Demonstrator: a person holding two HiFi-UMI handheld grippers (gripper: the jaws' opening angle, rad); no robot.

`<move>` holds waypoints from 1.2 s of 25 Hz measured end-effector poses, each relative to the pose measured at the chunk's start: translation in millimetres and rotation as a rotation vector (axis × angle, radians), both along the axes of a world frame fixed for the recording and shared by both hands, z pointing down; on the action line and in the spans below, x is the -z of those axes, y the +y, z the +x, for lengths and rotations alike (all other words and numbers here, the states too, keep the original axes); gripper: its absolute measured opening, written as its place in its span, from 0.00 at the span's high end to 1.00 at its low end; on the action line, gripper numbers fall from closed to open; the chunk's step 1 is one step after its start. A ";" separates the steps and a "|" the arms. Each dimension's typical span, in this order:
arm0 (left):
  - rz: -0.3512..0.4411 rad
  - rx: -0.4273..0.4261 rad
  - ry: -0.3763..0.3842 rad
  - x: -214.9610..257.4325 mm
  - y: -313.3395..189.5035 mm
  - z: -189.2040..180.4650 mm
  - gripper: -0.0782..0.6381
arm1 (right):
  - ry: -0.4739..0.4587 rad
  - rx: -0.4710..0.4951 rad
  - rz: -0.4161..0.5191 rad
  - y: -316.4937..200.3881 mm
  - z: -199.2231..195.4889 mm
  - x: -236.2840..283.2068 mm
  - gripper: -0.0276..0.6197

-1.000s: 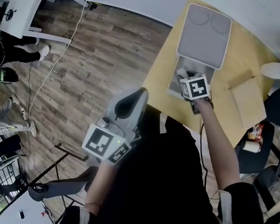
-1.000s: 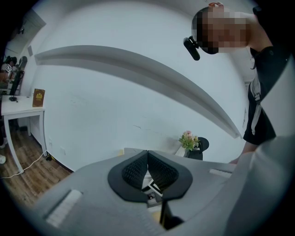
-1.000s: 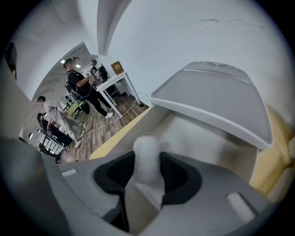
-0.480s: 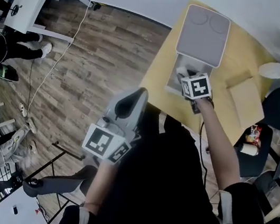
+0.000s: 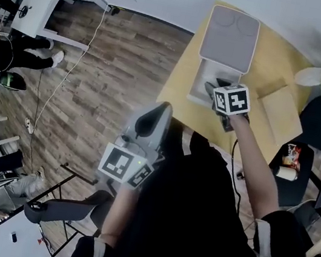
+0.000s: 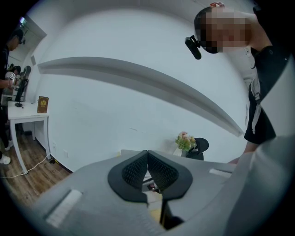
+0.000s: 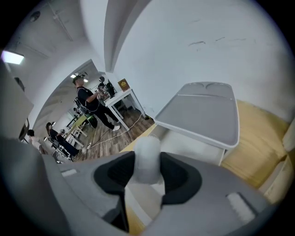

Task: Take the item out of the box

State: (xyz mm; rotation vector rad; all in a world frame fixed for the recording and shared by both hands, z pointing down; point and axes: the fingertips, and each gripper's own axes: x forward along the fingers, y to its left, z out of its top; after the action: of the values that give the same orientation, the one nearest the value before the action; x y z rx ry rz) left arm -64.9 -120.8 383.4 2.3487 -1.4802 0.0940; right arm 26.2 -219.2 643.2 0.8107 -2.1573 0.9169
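The right gripper (image 7: 147, 173) is clamped on the sides of the pale, rounded white item (image 7: 147, 154), a hold that suits drawing it out of the shallow light-grey box (image 7: 186, 146). The box sits on the yellow wooden table (image 5: 273, 62) with its hinged lid (image 7: 203, 113) open, and the item hangs over the open tray, seemingly clear of it. That arm reaches forward with the gripper tilted steeply down, while the left gripper (image 6: 147, 171), jaws pressed together on nothing, is held roughly level near the person's body, out of the way.

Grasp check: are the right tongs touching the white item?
Touching. The right gripper view shows the right tongs closed against both sides of the white item, with no gap on either side.
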 end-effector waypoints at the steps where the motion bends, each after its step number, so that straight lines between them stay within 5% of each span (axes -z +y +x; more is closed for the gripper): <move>1: -0.002 0.005 0.002 -0.7 3.1 0.9 0.88 | -0.010 -0.009 -0.001 0.9 2.7 3.4 0.69; 13: 0.008 -0.078 0.004 6.4 11.6 14.1 0.88 | -0.101 -0.097 0.092 11.9 16.8 66.2 0.69; 30: 0.062 -0.364 0.021 27.9 33.1 15.5 0.88 | -0.201 -0.430 0.310 64.5 45.9 182.4 0.69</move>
State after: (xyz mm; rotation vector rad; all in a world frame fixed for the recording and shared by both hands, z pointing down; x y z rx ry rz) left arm -49.4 -87.7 355.5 2.6356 -1.0439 0.1160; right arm 72.1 -154.7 460.9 1.4305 -2.3816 0.9103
